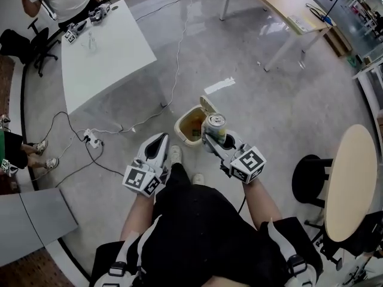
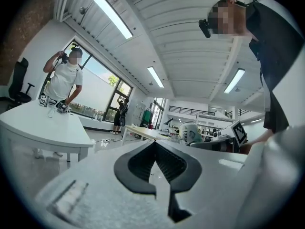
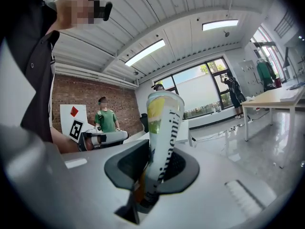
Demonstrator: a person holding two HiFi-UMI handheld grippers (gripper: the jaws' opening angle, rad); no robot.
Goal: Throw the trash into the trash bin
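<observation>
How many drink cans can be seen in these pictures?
1. The can is clamped in the right claw, right next to the open trash bin in the head view. Others may be hidden inside the bin.

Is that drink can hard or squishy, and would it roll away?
Probably squishy: the can looks pinched thin where the jaws squeeze it. It likely feels light, maybe empty. Its round top suggests it could roll if it misses the trash bin.
</observation>
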